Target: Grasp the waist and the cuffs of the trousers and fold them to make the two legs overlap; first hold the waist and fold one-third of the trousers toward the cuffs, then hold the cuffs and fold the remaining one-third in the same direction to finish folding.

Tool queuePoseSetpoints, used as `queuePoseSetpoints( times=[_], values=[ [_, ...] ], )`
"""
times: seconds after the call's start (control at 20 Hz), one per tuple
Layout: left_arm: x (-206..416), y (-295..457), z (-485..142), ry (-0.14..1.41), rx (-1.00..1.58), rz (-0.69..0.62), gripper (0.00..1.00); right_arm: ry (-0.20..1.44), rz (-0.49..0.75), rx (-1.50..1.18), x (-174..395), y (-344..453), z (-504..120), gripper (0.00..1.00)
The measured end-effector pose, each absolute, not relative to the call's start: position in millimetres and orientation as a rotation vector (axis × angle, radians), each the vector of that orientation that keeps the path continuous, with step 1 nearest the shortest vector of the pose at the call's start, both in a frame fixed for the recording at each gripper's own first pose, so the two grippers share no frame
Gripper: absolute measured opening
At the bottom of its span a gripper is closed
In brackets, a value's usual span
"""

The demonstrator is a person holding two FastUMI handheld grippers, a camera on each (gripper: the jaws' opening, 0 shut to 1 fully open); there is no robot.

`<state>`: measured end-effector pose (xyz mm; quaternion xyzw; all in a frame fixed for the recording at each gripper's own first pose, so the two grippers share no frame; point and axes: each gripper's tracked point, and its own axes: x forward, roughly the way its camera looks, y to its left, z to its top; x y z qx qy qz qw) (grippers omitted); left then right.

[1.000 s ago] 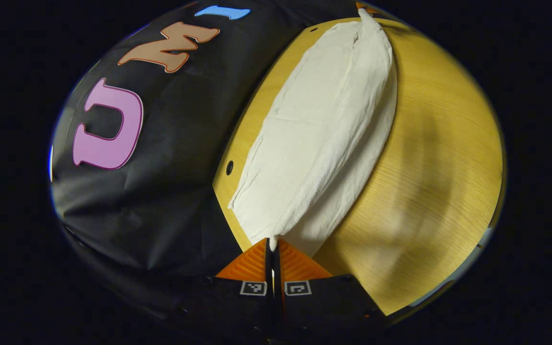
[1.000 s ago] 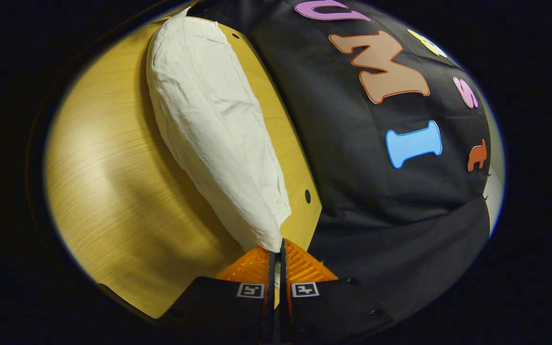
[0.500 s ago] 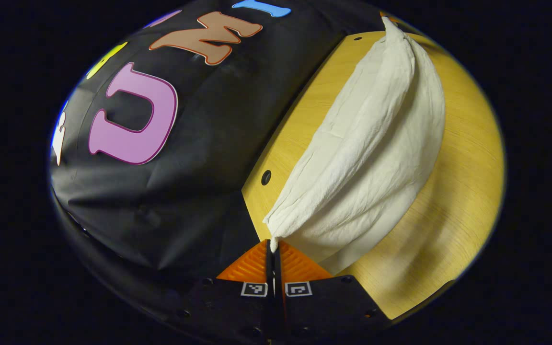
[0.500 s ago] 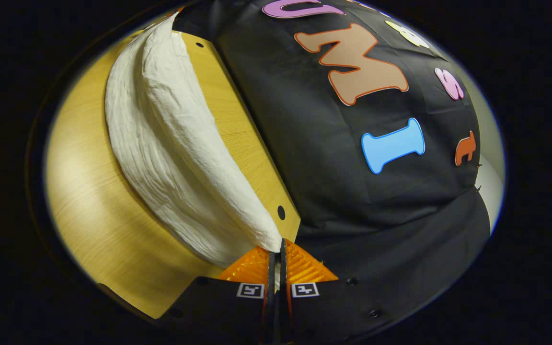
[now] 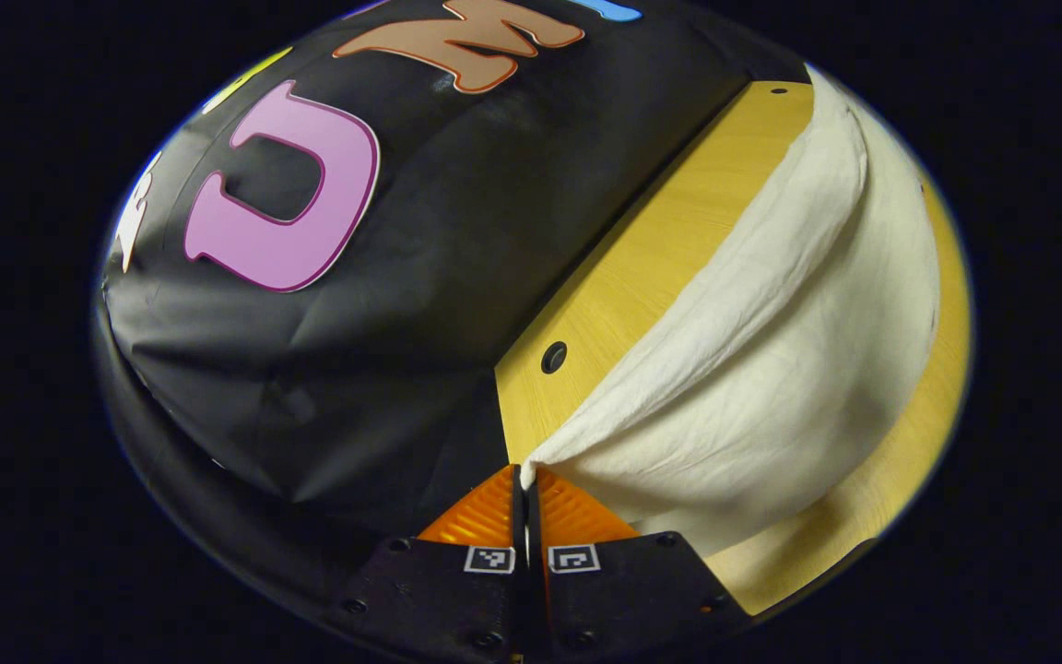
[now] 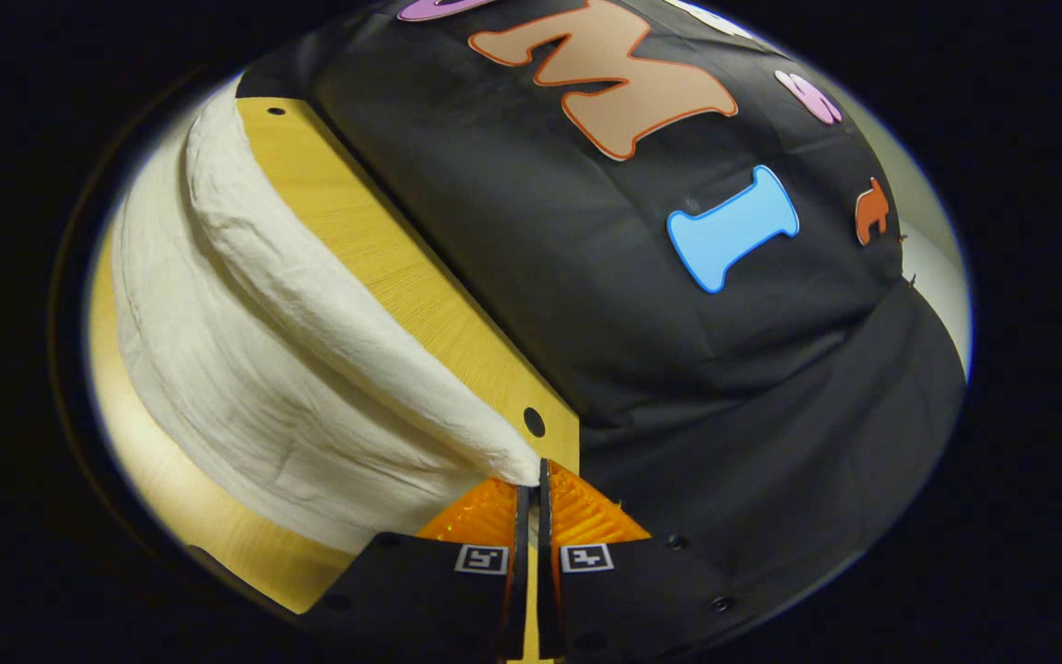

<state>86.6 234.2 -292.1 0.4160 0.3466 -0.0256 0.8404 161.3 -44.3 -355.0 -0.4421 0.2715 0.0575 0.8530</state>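
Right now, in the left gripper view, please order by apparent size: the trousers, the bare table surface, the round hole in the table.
1. Trousers, largest.
2. Bare table, smaller; the cloth hides much of it.
3. Round hole, by far the smallest.

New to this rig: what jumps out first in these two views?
The white trousers, one edge lifted off the wooden table and stretched between the two grippers. The left gripper pinches one end of that edge at the bottom of its view; the right gripper pinches the other end. Behind hangs the black booth wall.
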Motion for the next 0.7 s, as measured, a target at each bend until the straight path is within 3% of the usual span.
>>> queuePoseSetpoints(
  times=[0.55, 0.65, 0.7],
  values=[
    [145, 224, -331, 0.757, 0.974, 0.001, 0.0, 0.676, 0.13, -0.867, 205, -33, -444, 0.04],
    [136, 222, -344, 0.796, 0.934, -0.004, 0.0, 0.701, 0.133, -0.822, 205, -30, -450, 0.06],
    [132, 218, -349, 0.81, 0.895, -0.009, 0.0, 0.712, 0.13, -0.792, 206, -31, -455, 0.13]
  ],
)
